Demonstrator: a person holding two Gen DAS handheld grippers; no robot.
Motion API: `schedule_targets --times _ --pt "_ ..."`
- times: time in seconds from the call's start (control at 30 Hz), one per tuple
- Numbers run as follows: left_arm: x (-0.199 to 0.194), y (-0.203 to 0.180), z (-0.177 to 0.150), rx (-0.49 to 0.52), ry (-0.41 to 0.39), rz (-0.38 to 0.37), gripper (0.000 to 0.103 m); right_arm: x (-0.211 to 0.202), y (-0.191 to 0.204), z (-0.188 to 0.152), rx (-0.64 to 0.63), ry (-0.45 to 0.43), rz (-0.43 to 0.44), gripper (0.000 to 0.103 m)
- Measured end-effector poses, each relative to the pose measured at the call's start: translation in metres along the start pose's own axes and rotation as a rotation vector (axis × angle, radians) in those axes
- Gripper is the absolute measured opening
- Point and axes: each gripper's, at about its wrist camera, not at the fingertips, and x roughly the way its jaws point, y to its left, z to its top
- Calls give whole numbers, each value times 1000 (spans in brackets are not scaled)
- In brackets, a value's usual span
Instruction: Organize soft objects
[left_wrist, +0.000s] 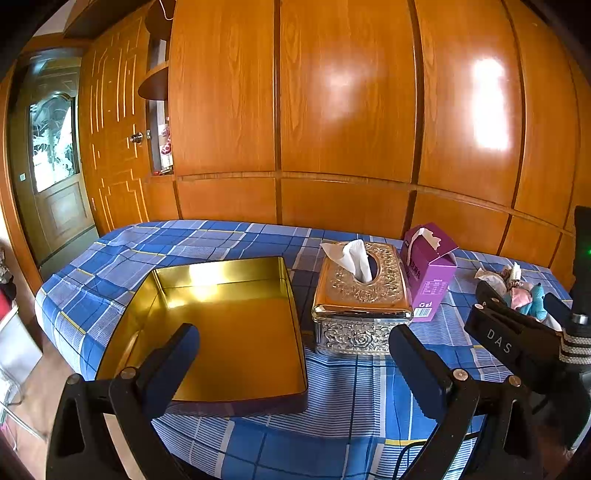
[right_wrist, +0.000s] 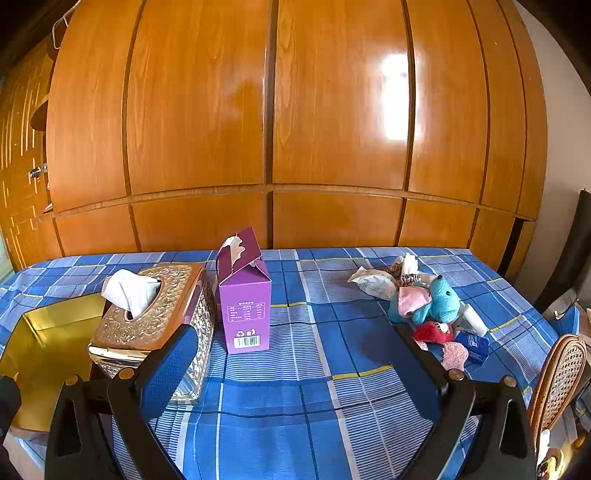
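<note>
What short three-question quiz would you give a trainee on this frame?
1. True or false: the gold tin already holds a soft toy.
2. Which stands between the tissue box and the toy pile: A) purple carton, B) a cup?
3. What state are the left gripper and right gripper in?

Key: 1 false, it is empty. 2 A. 3 Both open, holding nothing.

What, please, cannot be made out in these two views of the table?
- Gold tin: right wrist view, largely hidden by the tissue box and frame edge.
- Soft toy pile: left wrist view, partly covered by the right gripper.
- Purple carton: its print is too small to read.
</note>
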Motion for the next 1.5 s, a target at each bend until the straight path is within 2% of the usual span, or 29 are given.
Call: schedule_targets --times 1.5 --pt "1 1 1 -7 12 -2 103 1 2 -1 -13 10 3 103"
